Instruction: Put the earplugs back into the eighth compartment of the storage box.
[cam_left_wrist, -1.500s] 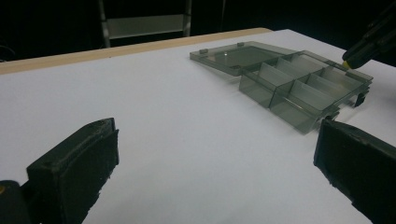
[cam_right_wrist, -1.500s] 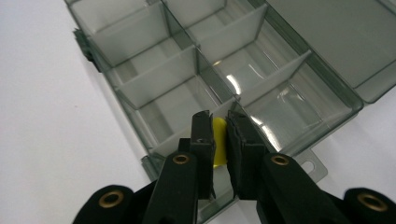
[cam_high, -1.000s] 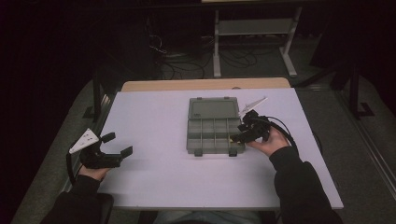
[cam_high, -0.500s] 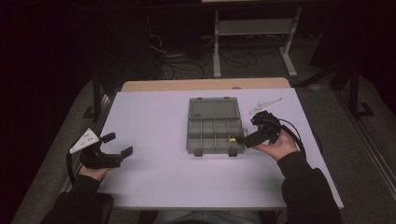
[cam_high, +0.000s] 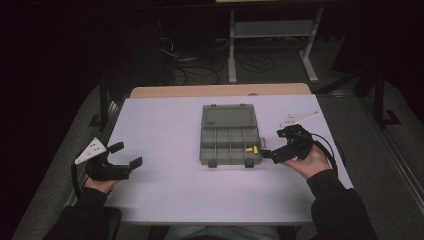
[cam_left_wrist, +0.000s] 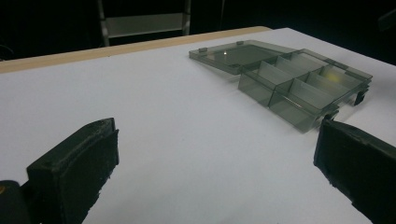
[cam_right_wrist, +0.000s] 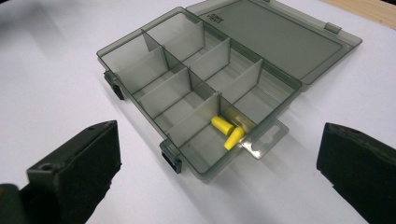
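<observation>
Hovering at the right middle of the high view, right gripper with jaws spread wide, having just been opening, nothing between them, tips just beside the right end of the compartment box. Seen in the right gripper view as two black jaws low at the left and right corners, well apart, framing the near corner of the compartment box. Lying together in that corner cell, two yellow earplugs, touching each other, close to the clear hang tab at the box's edge. Folded back flat on the table beyond the cells, hinged lid, toward the upper right of that frame. Resting at the lower left of the high view, left gripper, jaws likewise apart and empty, well away from the box. Showing in the left gripper view, same open jaws at the bottom corners, compartment box at the upper right. Underneath everything, white table, wooden strip along its far edge.
</observation>
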